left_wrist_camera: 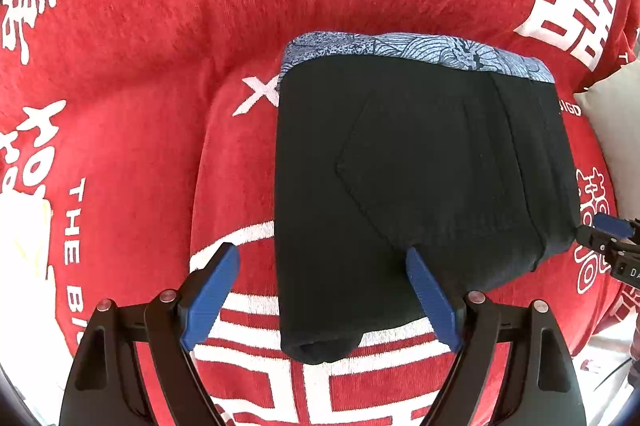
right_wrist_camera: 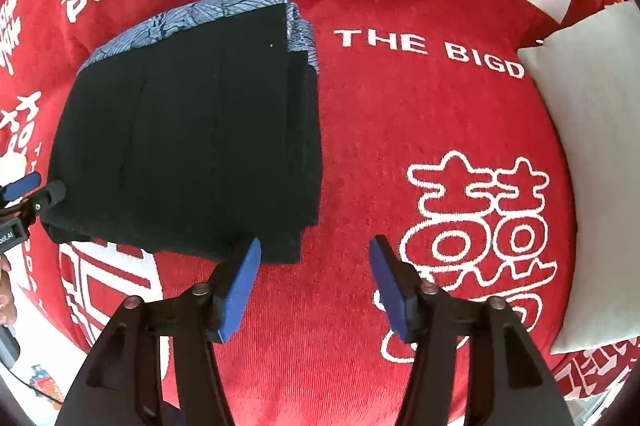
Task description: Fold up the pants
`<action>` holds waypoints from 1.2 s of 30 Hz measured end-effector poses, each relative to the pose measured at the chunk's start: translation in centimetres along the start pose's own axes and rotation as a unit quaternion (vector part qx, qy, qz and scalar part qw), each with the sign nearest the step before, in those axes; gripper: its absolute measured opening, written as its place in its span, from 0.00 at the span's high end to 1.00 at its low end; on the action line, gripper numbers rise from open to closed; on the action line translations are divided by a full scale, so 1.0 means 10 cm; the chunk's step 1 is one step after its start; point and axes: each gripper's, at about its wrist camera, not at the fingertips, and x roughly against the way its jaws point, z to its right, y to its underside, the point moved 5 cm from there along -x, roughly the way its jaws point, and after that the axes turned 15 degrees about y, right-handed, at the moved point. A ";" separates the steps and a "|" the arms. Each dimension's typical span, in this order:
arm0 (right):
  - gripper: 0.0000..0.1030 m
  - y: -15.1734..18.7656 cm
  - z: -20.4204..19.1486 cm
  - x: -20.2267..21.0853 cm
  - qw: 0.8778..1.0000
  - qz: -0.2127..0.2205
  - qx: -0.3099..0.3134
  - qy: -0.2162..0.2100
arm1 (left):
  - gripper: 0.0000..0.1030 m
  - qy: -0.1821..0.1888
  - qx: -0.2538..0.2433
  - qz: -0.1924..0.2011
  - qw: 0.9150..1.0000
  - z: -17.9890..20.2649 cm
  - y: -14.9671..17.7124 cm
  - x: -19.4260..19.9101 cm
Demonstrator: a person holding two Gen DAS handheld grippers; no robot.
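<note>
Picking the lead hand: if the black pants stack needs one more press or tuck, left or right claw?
Probably left. The left claw hangs open over the near edge of the folded pants. The right claw, also open, sits mostly over bare red blanket beside the stack's corner.

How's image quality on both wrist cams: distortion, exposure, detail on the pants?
Left wrist: strong fisheye bending, dark corners; pants nearly pure black, only faint pocket seams; blown-out white patch at left edge. Right wrist: same bending; pants crushed black, red blanket sharp and evenly lit.
</note>
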 end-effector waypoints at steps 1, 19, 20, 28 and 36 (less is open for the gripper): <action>0.40 0.00 0.01 0.00 1.000 -0.002 -0.001 -0.001 | 0.17 0.000 -0.001 -0.001 1.000 0.00 0.00 0.00; 0.25 -0.25 0.30 -0.04 0.993 -0.015 -0.062 -0.100 | 0.17 0.071 0.045 -0.004 0.996 -0.28 -0.35 -0.04; 0.24 -0.28 0.30 -0.05 0.991 -0.016 -0.067 -0.112 | 0.17 0.076 0.048 -0.005 0.996 -0.29 -0.37 -0.07; 0.23 -0.53 0.21 -0.27 0.973 -0.039 -0.076 -0.213 | 0.17 0.164 0.074 -0.034 0.983 -0.38 -0.50 -0.32; 0.23 -0.75 0.09 -0.65 0.941 -0.066 -0.068 -0.325 | 0.04 0.226 0.065 -0.061 0.970 -0.41 -0.64 -0.62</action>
